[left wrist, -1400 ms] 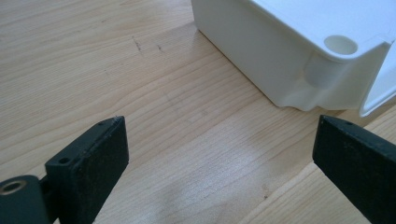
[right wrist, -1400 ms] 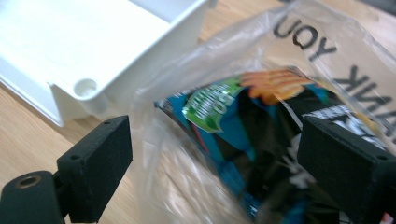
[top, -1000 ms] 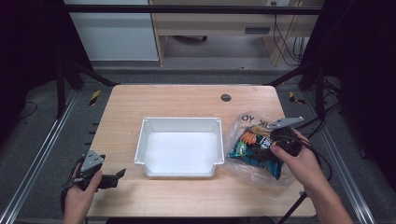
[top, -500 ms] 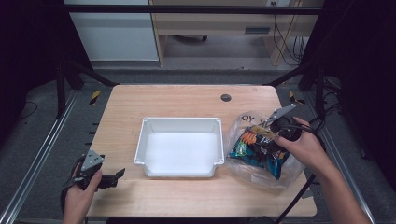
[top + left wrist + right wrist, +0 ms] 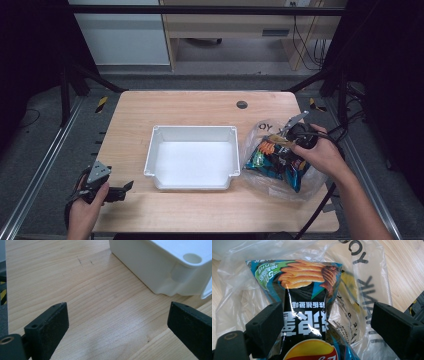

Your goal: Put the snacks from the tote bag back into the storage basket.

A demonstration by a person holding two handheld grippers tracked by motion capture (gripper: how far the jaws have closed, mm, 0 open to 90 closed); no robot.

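Pale wood grain covers the bench (image 5: 200, 105), which stands in a dim room with a white tray (image 5: 192, 156) at its middle. Right of the tray lies a clear plastic bag (image 5: 280, 185) printed with dark letters, and inside it a blue and black chip packet (image 5: 274, 161) with orange crisps pictured on it.

The right tool (image 5: 282, 137) hangs over the far end of that bag. In the right gripper view its jaws stand wide, one pad close beside the chip packet (image 5: 308, 312) and the other well off over the plastic film; nothing is clamped between them. The left tool (image 5: 125, 187) rests near the bench's front left corner, jaws wide apart over bare wood, holding nothing, with a corner of the tray (image 5: 160, 267) ahead of it.

The packet looks light, puffed with air and crinkly, its skin glossy and likely to slip, and the crisps inside would crush under a hard squeeze. A gentle pinch on the flat sealed edge, or across a narrow fold of the packet, seems the safest hold. The loose bag around it may snag or bunch.
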